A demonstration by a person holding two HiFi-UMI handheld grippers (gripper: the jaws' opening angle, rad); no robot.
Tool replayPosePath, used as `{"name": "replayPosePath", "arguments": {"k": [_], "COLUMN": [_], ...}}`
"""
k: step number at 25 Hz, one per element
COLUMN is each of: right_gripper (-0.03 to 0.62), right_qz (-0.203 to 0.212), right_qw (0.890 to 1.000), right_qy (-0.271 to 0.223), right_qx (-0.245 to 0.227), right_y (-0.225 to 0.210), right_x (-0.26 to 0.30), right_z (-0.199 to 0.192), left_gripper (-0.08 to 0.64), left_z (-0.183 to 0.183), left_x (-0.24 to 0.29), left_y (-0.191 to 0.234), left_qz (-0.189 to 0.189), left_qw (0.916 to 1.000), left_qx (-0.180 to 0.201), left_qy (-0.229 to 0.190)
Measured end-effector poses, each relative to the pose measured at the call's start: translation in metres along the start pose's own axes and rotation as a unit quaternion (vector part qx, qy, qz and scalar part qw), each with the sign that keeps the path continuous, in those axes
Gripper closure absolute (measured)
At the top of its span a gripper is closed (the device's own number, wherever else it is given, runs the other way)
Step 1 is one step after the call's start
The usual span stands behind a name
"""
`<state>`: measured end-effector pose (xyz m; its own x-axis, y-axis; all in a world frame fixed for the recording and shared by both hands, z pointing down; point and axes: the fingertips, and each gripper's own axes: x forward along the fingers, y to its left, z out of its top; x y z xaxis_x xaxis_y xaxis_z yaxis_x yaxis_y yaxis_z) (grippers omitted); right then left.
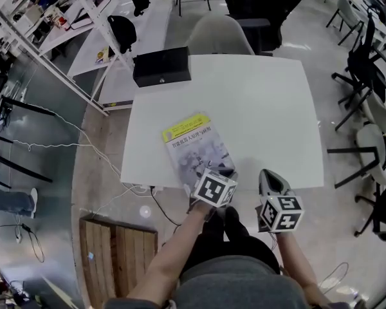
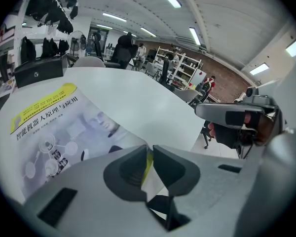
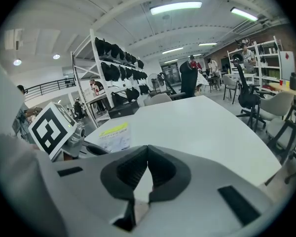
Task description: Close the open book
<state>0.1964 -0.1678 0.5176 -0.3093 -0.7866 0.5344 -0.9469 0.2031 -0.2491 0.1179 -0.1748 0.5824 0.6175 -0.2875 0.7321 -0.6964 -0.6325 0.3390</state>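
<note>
The left tool (image 2: 149,152) has its jaws barely parted around the cover's yellow edge, not pinching it. The right tool (image 3: 147,157) is clenched and empty. On the smooth, white, squarish desk (image 1: 264,108), the book (image 1: 196,150) lies flat near the front-left edge, its glossy paperback cover facing up. It looks closed, so probably only pulling the tool away remains.

A white worktop (image 1: 257,102) spreads out ahead of the jaws. At its far left corner, well beyond the left jaws, sits a black box (image 1: 161,66). A pale chair (image 1: 219,34) stands just past the far edge. Black office chairs (image 1: 363,63) stand well off to the right of the right jaws. On the floor, left of the left jaws, lies a wooden pallet (image 1: 119,253), and near it is a small round thing (image 1: 145,211), perhaps a lid. Far beyond the right jaws, a white rack (image 3: 92,73) holds dark bags (image 3: 111,70).
</note>
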Motion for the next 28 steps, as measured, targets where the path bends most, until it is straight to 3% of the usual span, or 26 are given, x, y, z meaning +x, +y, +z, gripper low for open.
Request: {"name": "replayPosePath", "arguments": {"k": [8, 12, 21, 28], "right_gripper": [0.588, 0.588, 0.588, 0.588], "right_qz": [0.004, 0.011, 0.037, 0.066], "right_qw": [1.0, 1.0, 0.999, 0.997], "right_qy": [-0.01, -0.015, -0.026, -0.039], "right_qx": [-0.005, -0.005, -0.02, -0.034], "right_y": [0.0, 0.003, 0.015, 0.031], "right_x": [0.0, 0.001, 0.005, 0.005], "right_z": [0.008, 0.013, 0.026, 0.04], "left_gripper": [0.475, 0.471, 0.472, 0.479], "left_z": [-0.003, 0.004, 0.027, 0.043], "left_x": [0.001, -0.009, -0.048, -0.09], "left_y": [-0.008, -0.007, 0.009, 0.027], "left_qz": [-0.017, -0.022, 0.04, 0.107], "left_qw": [0.9997, 0.9983, 0.9905, 0.9769], "left_qx": [-0.002, -0.015, -0.01, -0.002], "left_qy": [-0.017, -0.053, -0.132, -0.185]}}
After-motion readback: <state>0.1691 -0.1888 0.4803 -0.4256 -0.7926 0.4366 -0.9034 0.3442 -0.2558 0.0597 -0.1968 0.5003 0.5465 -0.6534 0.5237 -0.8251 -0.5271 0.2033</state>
